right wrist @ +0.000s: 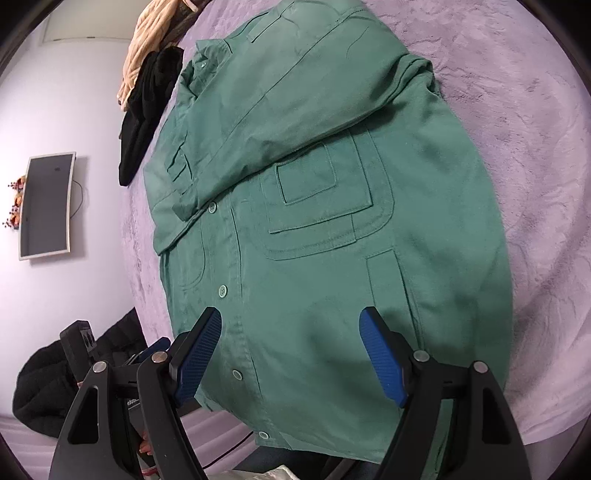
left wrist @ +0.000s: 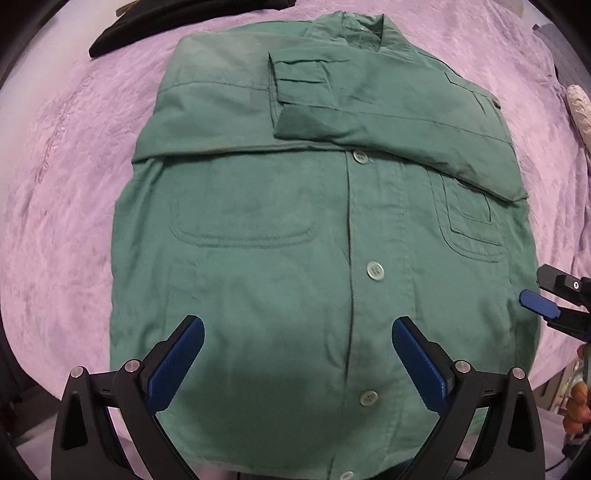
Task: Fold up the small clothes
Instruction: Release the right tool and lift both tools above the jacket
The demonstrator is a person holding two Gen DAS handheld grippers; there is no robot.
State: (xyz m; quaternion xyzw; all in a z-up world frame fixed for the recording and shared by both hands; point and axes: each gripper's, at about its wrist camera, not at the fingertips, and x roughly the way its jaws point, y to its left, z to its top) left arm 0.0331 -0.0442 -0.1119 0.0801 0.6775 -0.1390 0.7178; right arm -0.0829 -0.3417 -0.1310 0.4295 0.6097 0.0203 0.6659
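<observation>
A green button-up shirt (left wrist: 295,229) lies front-up on a purple blanket (left wrist: 66,184), collar at the far end. Both sleeves are folded across its chest, cuff (left wrist: 295,92) on top. My left gripper (left wrist: 299,332) hovers over the lower hem, open, with nothing between its blue pads. In the right wrist view the shirt (right wrist: 314,221) fills the middle. My right gripper (right wrist: 290,321) stands open above the hem near the button placket, holding nothing. Its tip (left wrist: 535,301) shows at the shirt's right edge in the left wrist view. The left gripper (right wrist: 157,347) peeks out low on the left.
A black garment (left wrist: 147,26) lies beyond the shirt's far left corner, with a peach one (right wrist: 147,48) behind it. A white textured object (left wrist: 580,110) sits at the right. A dark screen (right wrist: 46,206) hangs on the wall. The bed edge runs along the near side, with a black bundle (right wrist: 40,387) below it.
</observation>
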